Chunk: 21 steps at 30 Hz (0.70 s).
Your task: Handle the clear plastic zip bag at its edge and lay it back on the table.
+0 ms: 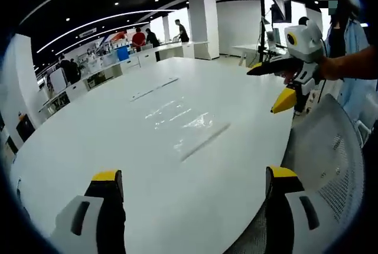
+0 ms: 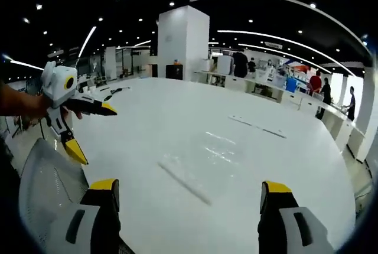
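Clear plastic, nearly invisible against the glossy white oval table (image 1: 88, 142), marks the zip bag (image 1: 183, 121) lying flat near the table's middle, well apart from both tools. In the left gripper view the left gripper (image 1: 195, 207) has its yellow-tipped jaws spread wide and empty at 6 o'clock, while the right gripper (image 1: 280, 85) hangs at 2 o'clock over the table's edge, jaws apart and holding nothing. In the right gripper view the right gripper (image 2: 189, 212) frames the clear plastic zip bag (image 2: 204, 165) ahead at 12 o'clock, and the left gripper (image 2: 88, 130) sits open at 9 o'clock beside a white mesh chair back (image 2: 47, 183). The bag's zip strip reads as a grey bar; its long axis runs from about 7 o'clock to 1 o'clock in the left gripper view. To do the step well, the nearer jaws would likely need to come in low along the strip end, since the film offers little thickness to pinch.
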Each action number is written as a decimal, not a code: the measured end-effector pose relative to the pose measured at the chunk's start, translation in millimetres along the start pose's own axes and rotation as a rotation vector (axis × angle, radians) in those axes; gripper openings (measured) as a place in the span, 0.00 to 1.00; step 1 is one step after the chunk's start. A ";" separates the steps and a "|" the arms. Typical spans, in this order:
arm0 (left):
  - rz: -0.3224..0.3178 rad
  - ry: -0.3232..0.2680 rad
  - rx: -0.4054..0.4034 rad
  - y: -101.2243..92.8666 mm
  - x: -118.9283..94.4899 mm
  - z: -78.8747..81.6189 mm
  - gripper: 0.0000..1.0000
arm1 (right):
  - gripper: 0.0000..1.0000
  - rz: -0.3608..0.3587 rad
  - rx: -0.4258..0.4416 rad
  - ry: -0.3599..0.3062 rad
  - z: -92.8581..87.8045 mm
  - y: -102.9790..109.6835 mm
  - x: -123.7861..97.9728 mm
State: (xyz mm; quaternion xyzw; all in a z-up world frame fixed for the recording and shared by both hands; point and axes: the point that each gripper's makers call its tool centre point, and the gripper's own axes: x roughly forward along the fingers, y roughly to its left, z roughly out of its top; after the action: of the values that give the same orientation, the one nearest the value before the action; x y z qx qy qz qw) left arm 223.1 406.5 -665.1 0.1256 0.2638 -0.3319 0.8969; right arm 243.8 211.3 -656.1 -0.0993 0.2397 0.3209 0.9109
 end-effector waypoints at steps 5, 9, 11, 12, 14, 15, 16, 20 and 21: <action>0.003 -0.003 -0.038 -3.6 -0.8 -4.6 0.99 | 1.00 -0.004 0.032 -0.005 -6.0 4.6 -10.3; 0.019 -0.024 -0.064 -3.8 -0.6 -6.2 0.99 | 1.00 -0.014 0.045 -0.016 -7.2 5.2 -15.5; 0.024 -0.033 -0.065 -4.8 -1.4 -5.4 0.99 | 1.00 -0.022 0.058 -0.019 -8.2 4.1 -17.6; 0.028 -0.033 -0.067 -4.4 -0.7 -6.4 0.99 | 1.00 -0.027 0.064 -0.027 -8.4 3.3 -19.0; 0.034 -0.028 -0.063 -5.3 0.2 -8.3 0.99 | 1.00 -0.028 0.076 -0.026 -10.1 3.5 -20.0; 0.035 -0.026 -0.062 -5.7 0.3 -8.8 0.99 | 1.00 -0.030 0.076 -0.025 -11.1 3.1 -20.2; 0.035 -0.024 -0.059 -6.1 1.1 -10.5 0.99 | 1.00 -0.031 0.076 -0.024 -11.5 2.9 -20.4; 0.038 -0.026 -0.058 -7.5 1.7 -11.0 0.99 | 1.00 -0.027 0.077 -0.025 -10.7 4.2 -21.3; 0.039 -0.024 -0.058 -7.5 2.1 -11.8 0.99 | 1.00 -0.026 0.077 -0.030 -9.7 4.4 -21.1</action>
State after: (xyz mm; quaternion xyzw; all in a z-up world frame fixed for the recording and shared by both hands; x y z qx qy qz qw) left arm 214.9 404.5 -676.4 0.1004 0.2601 -0.3082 0.9096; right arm 223.1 200.1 -654.1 -0.0625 0.2370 0.3011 0.9215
